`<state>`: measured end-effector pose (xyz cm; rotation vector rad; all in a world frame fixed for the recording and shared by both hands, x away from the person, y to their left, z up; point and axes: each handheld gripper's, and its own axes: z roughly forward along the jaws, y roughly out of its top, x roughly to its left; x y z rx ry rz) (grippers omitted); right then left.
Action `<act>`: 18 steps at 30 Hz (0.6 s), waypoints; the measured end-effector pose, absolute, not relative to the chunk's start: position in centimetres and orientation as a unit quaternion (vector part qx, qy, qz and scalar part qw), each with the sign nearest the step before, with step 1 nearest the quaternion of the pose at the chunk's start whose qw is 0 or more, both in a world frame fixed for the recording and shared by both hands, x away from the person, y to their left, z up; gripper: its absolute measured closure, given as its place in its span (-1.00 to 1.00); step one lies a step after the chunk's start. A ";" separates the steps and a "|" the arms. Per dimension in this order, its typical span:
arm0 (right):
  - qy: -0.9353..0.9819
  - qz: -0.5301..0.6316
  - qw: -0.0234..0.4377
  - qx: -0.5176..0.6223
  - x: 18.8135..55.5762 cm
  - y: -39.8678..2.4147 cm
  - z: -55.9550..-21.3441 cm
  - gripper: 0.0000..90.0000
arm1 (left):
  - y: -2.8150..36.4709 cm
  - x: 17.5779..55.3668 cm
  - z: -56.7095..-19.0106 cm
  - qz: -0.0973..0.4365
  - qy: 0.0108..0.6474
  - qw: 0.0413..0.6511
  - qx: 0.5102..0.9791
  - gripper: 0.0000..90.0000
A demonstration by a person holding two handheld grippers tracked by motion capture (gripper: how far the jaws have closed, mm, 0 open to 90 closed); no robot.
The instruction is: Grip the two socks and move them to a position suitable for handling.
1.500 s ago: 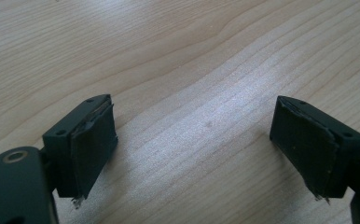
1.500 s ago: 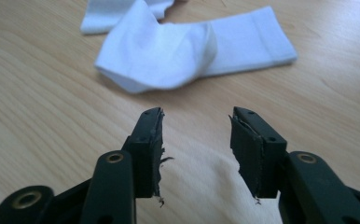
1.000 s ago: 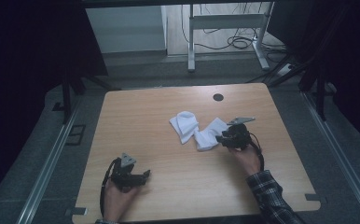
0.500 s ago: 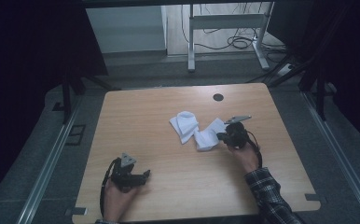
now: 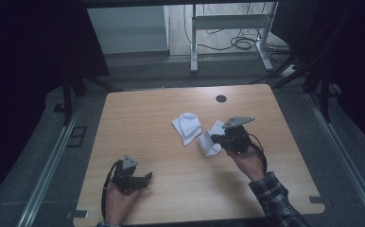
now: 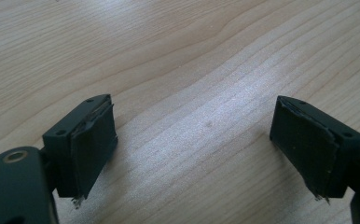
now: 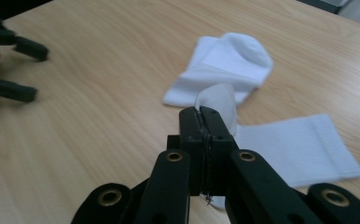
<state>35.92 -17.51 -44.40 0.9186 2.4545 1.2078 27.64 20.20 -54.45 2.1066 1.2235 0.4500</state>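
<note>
Two white socks lie mid-table. One is a folded sock (image 5: 187, 126) (image 7: 225, 65). The other sock (image 5: 209, 142) (image 7: 299, 149) lies flat beside it with one end pulled up. My right gripper (image 5: 217, 139) (image 7: 201, 114) is shut on that raised end, pinching the cloth between its jaws just above the table. My left gripper (image 5: 147, 176) (image 6: 192, 144) rests low over bare wood at the near left, open, with nothing between its jaws. It shows again at the far left of the right gripper view (image 7: 17, 70).
The wooden table (image 5: 138, 118) has a round black cable hole (image 5: 221, 98) near its far edge. A metal frame with cables (image 5: 228, 33) stands on the floor beyond the table. Rails run along both table sides.
The right gripper has shut on the sock's end and risen a little, lifting that end off the table. The left gripper has stayed where it was.
</note>
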 end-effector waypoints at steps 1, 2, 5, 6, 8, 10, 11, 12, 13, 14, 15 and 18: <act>0.846 0.416 0.125 0.310 35.8 -17.2 -44.4 0.96 | 20.2 27.6 -54.5 0.172 0.469 0.328 0.802 -0.68; 0.849 0.416 0.121 0.304 35.6 -16.8 -44.3 0.96 | 20.2 27.6 -54.5 0.172 0.469 0.328 0.802 -0.68; 0.859 0.411 0.102 0.288 35.1 -15.3 -44.8 0.96 | 20.2 27.6 -54.5 0.172 0.469 0.328 0.802 -0.68; 0.862 0.410 0.096 0.283 35.0 -14.8 -45.1 0.96 | 20.2 27.6 -54.5 0.172 0.469 0.328 0.802 -0.68; 0.870 0.402 0.084 0.272 34.7 -13.7 -45.9 0.95 | 20.2 27.6 -54.5 0.172 0.469 0.328 0.802 -0.68; 0.876 0.397 0.072 0.265 34.4 -12.8 -46.6 0.95 | 20.2 27.6 -54.5 0.172 0.469 0.328 0.802 -0.68; 0.878 0.395 0.066 0.261 34.3 -12.3 -47.0 0.92 | 20.2 27.6 -54.5 0.172 0.469 0.328 0.802 -0.68; 0.882 0.390 0.063 0.258 34.2 -11.8 -47.5 0.82 | 20.2 27.6 -54.5 0.171 0.467 0.326 0.804 -0.68; 0.883 0.387 0.060 0.257 34.2 -11.6 -47.7 0.74 | 20.2 27.6 -54.5 0.171 0.467 0.326 0.804 -0.68; 0.886 0.383 0.055 0.257 34.1 -11.3 -48.0 0.67 | 20.2 27.6 -54.5 0.172 0.469 0.328 0.802 -0.68; 0.886 0.381 0.052 0.258 34.1 -11.2 -48.1 0.65 | 20.2 27.6 -54.5 0.172 0.469 0.328 0.802 -0.68; 0.882 0.389 0.049 0.261 34.2 -11.4 -47.8 0.55 | 20.2 27.6 -54.5 0.172 0.469 0.328 0.802 -0.68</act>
